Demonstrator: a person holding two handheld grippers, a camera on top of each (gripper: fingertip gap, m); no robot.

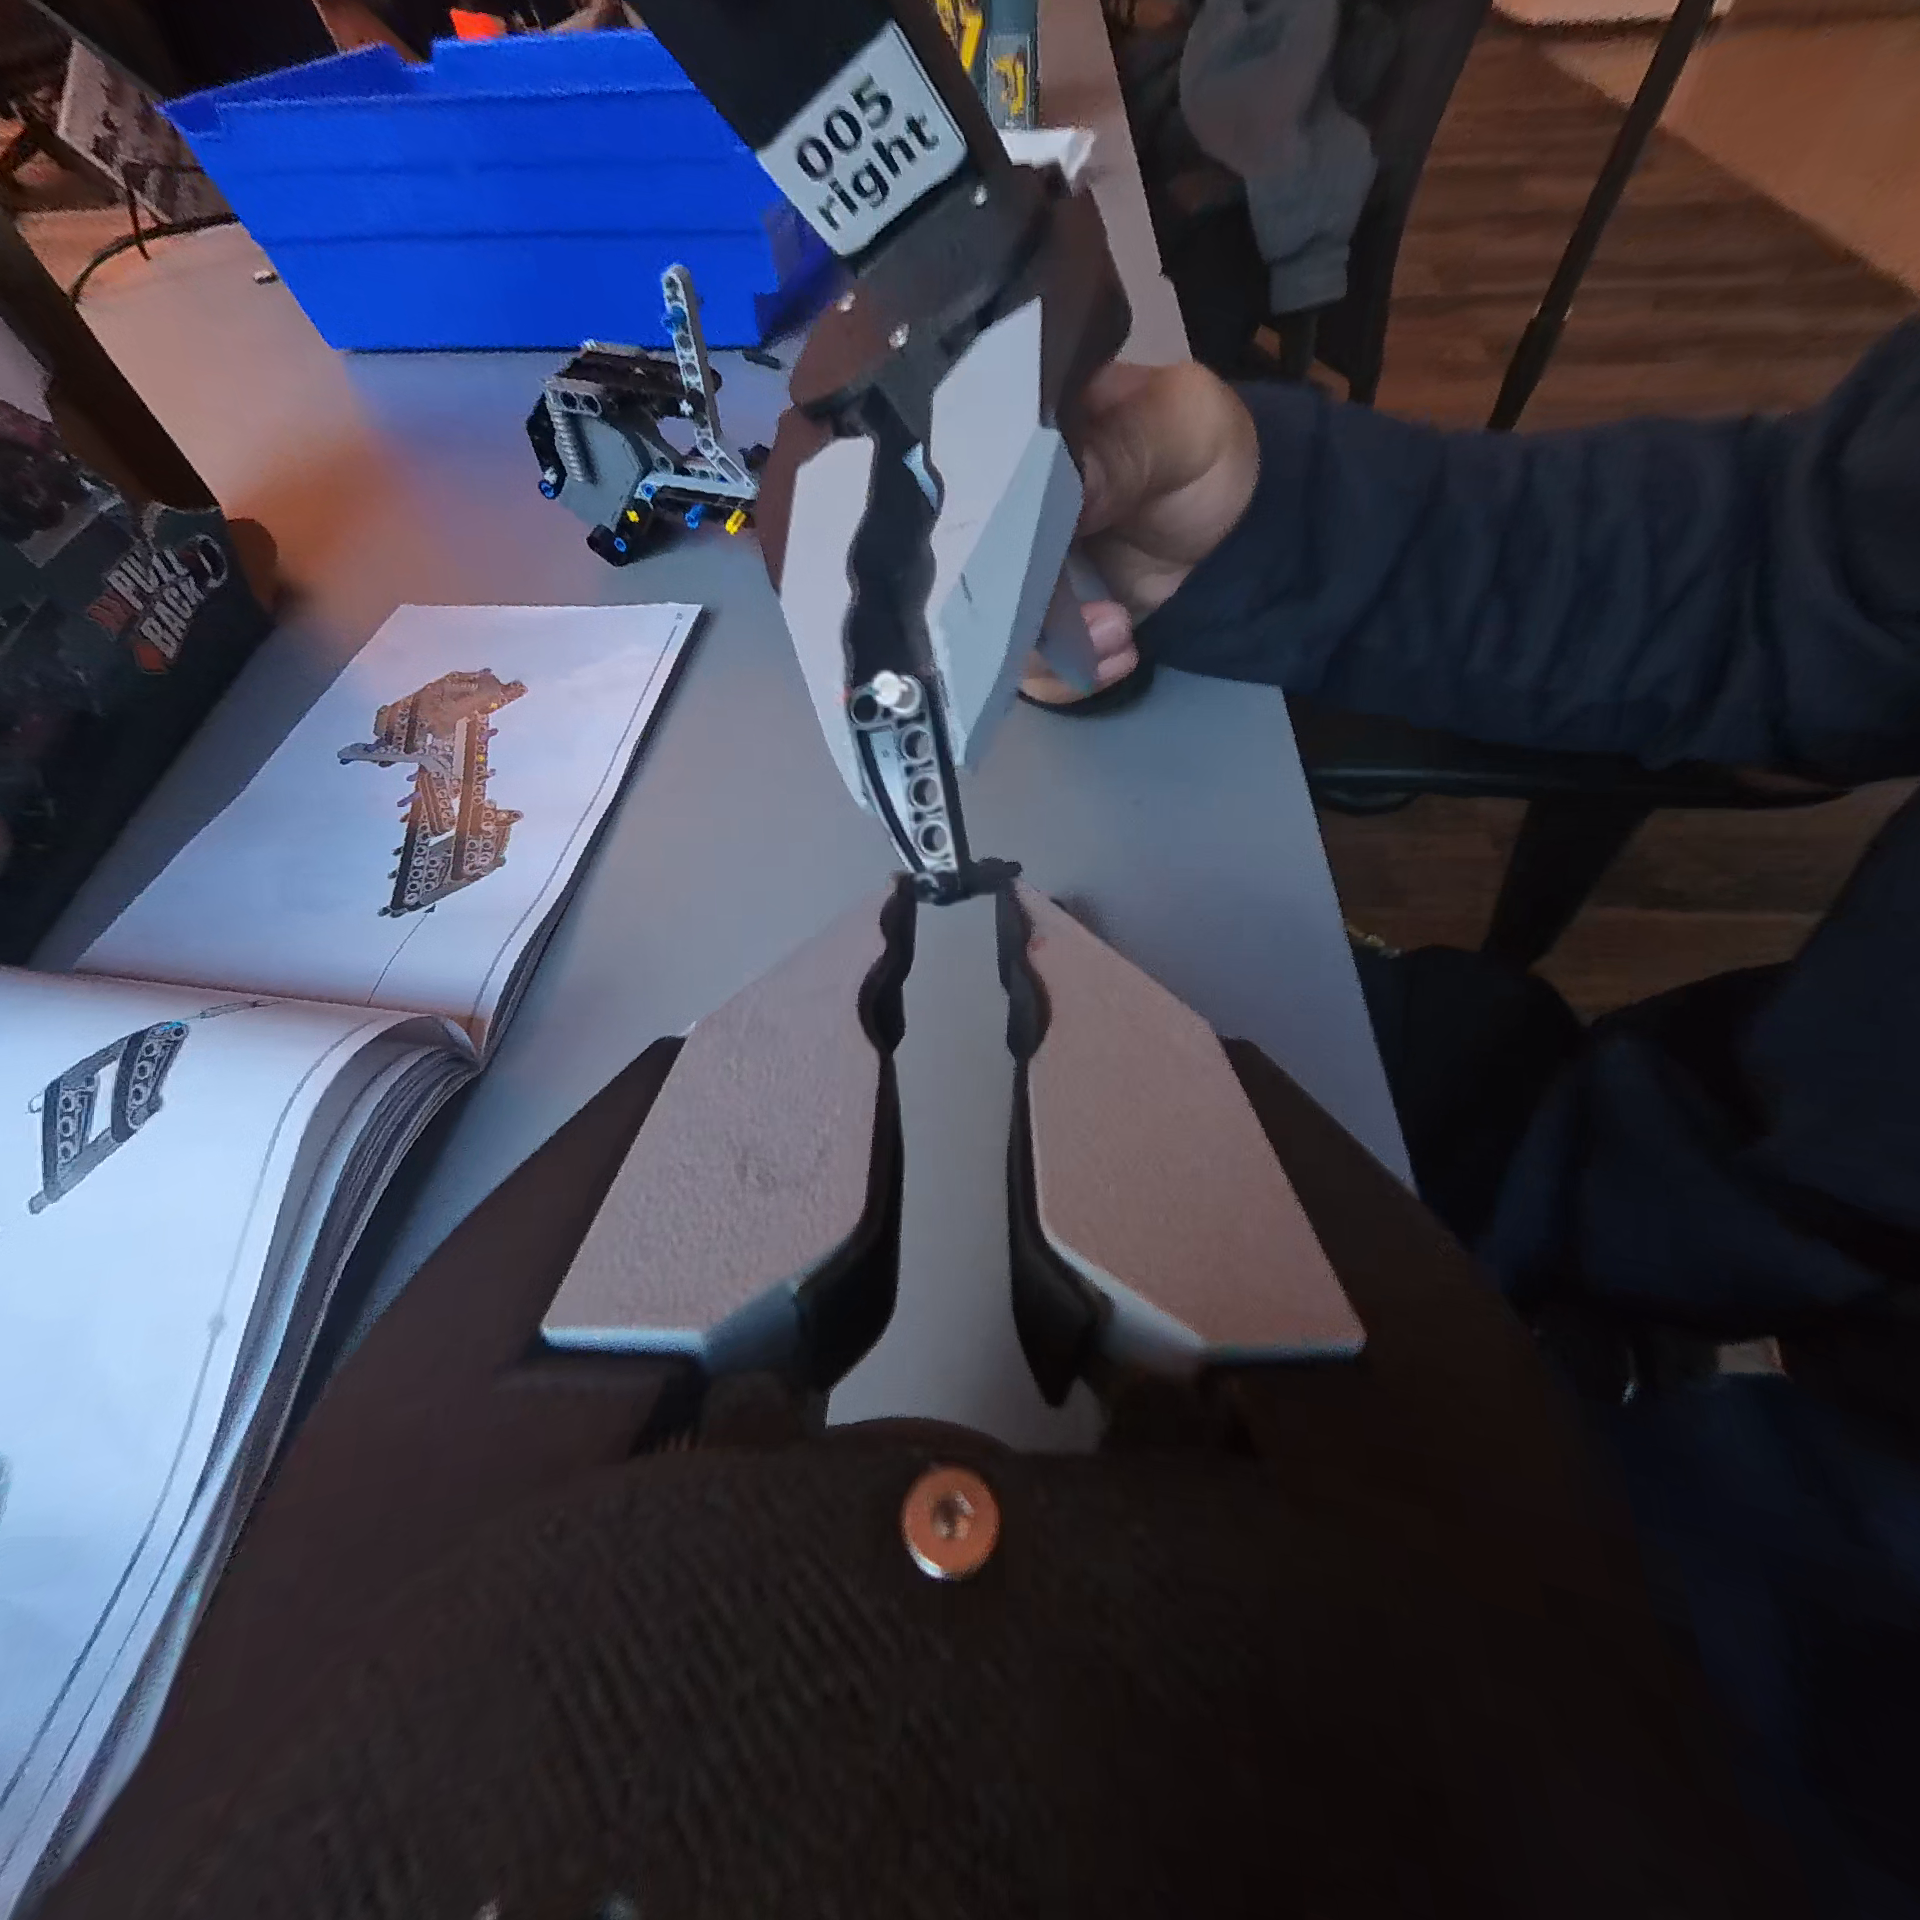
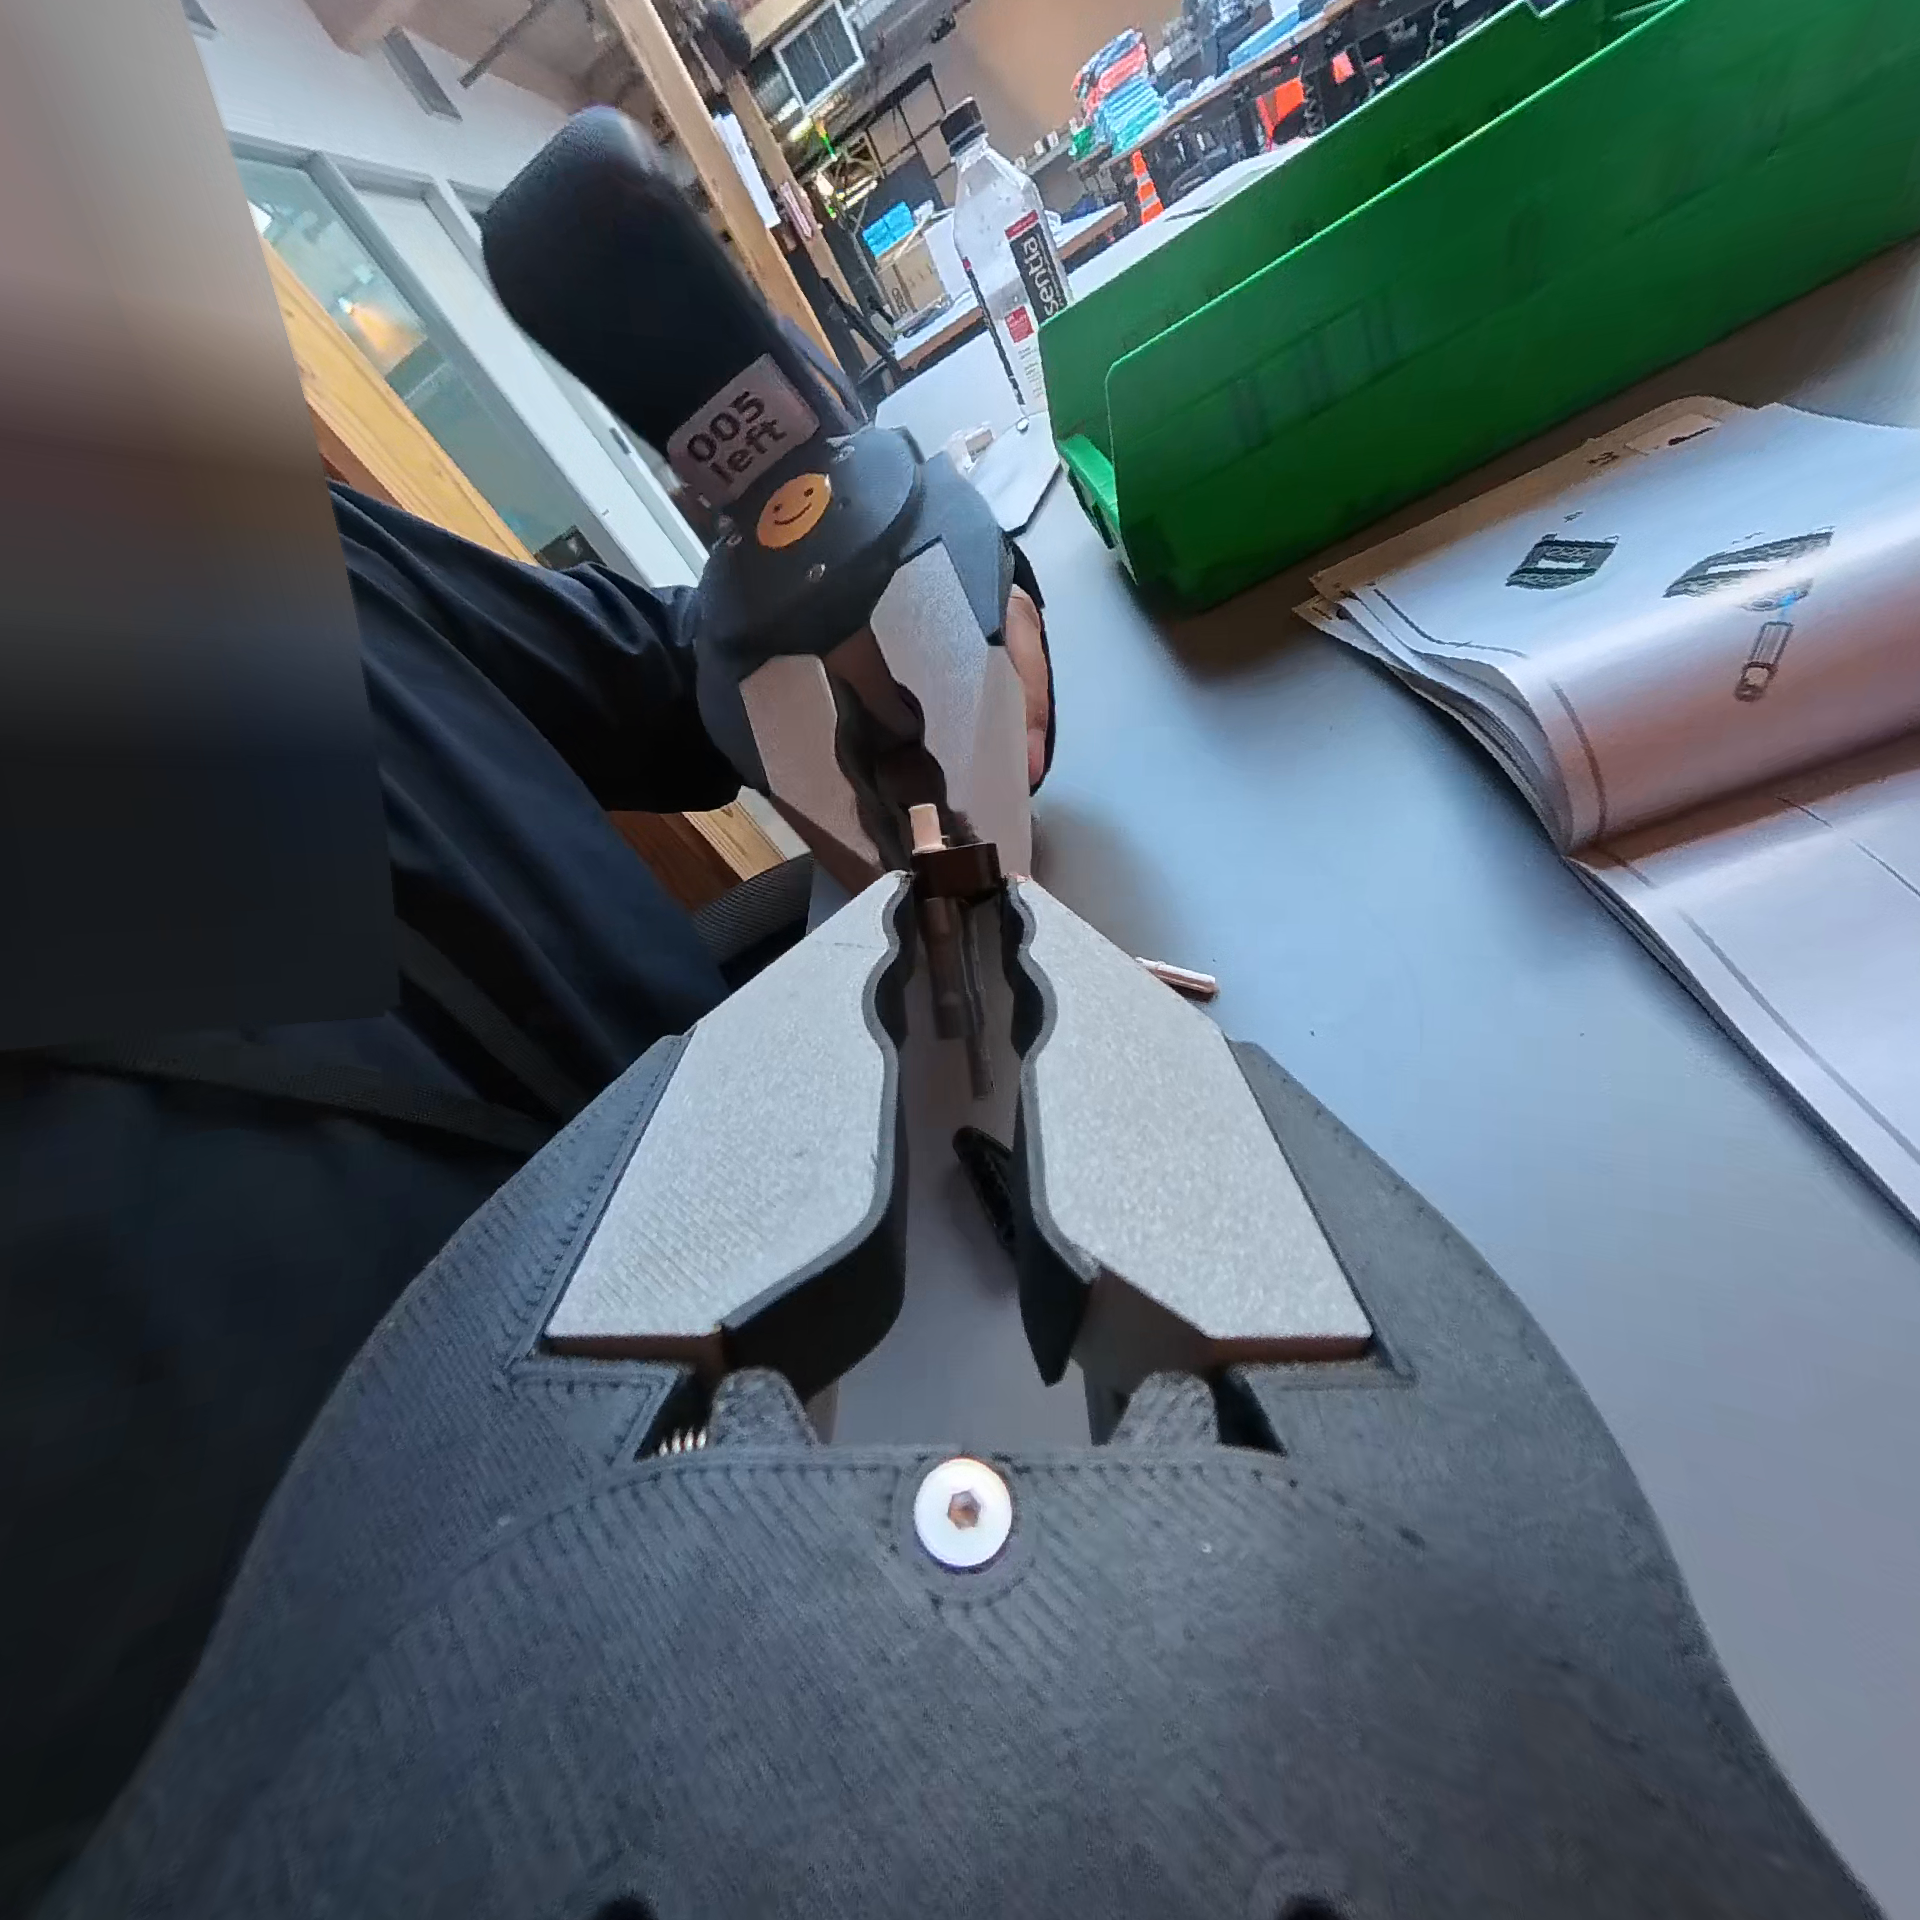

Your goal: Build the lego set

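Observation:
A grey Technic beam (image 1: pixel 916 781) with a row of holes is held in the air between both grippers, above the grey table (image 1: pixel 1143 831). My right gripper (image 1: pixel 902 821) comes down from the top and is shut on the beam, which lies along its fingers. A pale pin (image 1: pixel 891 688) sticks out of the beam's upper end. My left gripper (image 1: pixel 956 883) is shut on the beam's lower end, tip to tip with the right one. In the right wrist view my right gripper (image 2: pixel 956 881) pinches the dark beam end (image 2: pixel 954 864), the pin (image 2: pixel 925 826) points at the left gripper (image 2: pixel 914 821).
A partly built model (image 1: pixel 644 447) stands in front of a blue bin (image 1: pixel 499 208). The open instruction booklet (image 1: pixel 416 810) lies at the left, a set box (image 1: pixel 104 623) beyond. A loose pin (image 2: pixel 1179 977), a black part (image 2: pixel 987 1184), a green bin (image 2: pixel 1455 312) and a bottle (image 2: pixel 1008 260) are on the table.

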